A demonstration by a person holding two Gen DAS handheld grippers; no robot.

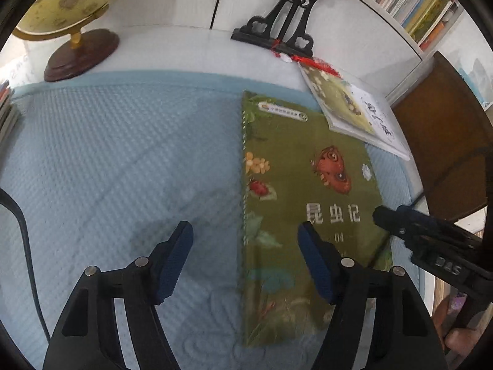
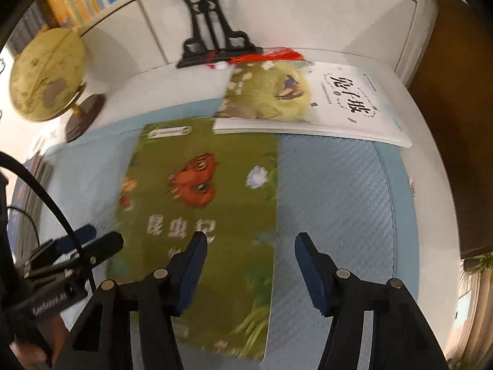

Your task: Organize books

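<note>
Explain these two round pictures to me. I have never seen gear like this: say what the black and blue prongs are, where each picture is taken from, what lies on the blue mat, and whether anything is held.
There is no robot here. A person carries a two-fingered tool in each hand, and each has a wide-angle camera looking forward along its fingers, hence the round, bent pictures.

One view is from the left tool, the other from the right tool. Each also glimpses the other tool at its edge.

On the blue mat lies a green insect book, flat, cover up. A white picture book lies behind it, overlapping its far corner. Farther back stand a globe and a black ornamental stand.

Nothing is held. Both tools are open, each poised over one long edge of the green book.
</note>
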